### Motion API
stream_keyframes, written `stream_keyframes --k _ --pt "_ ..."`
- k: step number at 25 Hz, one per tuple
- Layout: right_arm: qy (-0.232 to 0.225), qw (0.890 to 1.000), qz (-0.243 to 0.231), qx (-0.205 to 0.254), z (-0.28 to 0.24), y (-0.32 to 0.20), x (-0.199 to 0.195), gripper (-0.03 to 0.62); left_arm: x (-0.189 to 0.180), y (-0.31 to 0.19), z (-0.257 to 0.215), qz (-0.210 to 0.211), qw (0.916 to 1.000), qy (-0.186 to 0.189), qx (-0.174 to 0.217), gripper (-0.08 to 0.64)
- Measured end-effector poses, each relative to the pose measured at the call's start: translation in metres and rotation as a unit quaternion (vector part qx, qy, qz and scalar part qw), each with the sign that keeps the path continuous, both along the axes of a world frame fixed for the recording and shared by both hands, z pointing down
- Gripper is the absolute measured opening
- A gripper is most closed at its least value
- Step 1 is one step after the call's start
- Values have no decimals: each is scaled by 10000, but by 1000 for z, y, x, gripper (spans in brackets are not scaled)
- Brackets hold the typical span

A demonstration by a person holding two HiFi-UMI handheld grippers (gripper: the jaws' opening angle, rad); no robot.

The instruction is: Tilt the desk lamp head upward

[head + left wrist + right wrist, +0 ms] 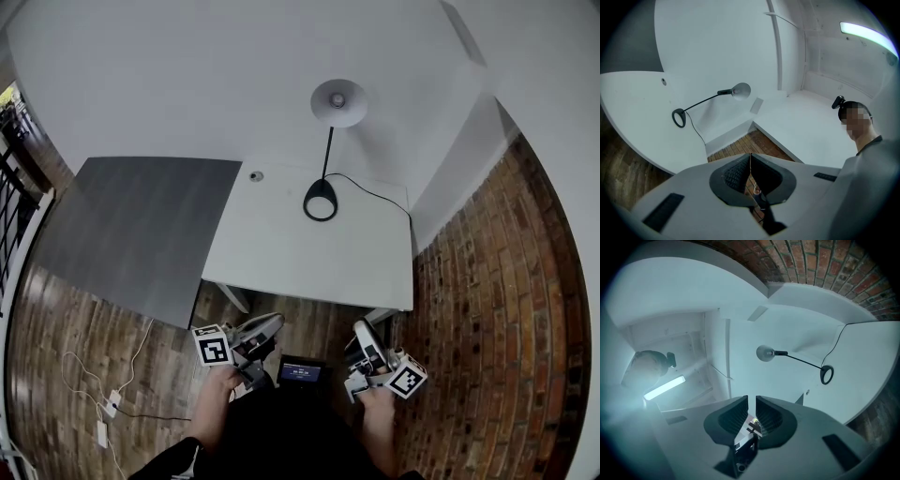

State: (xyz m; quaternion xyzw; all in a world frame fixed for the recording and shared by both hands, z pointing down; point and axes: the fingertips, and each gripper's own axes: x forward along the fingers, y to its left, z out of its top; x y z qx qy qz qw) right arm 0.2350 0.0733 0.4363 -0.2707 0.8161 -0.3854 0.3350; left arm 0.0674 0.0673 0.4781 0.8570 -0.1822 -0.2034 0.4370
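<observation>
1. Desk lamp head (337,103) is well ahead of both sets of fingers. It sits on a thin stem (327,155) above a ring base (321,200), far side of the white table (281,258). Nothing touches it.
2. I can't judge the head angle from here. This fits a lamp waiting to be tilted, or one already tilted with me backed off.
3. Left gripper (270,323): fingers clenched together, empty. Right gripper (361,330): fingers a slit apart, nothing between.
4. Both fingertips sit short of the table's near edge.
5. Risks, my guess:
   - The base looks light, so pushing the head unbraced could slide or tip the whole lamp.
   - The cord (375,194) trailing right of the base could snag a finger.
   - The right slit looks too narrow, so it would bump the head rather than grip it.
</observation>
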Motion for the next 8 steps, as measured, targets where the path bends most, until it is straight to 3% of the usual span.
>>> stream_keyframes --k 8 --pt "15 10000 4 6 -2 2 -2 60 -1 -1 -1 52 10000 46 22 12"
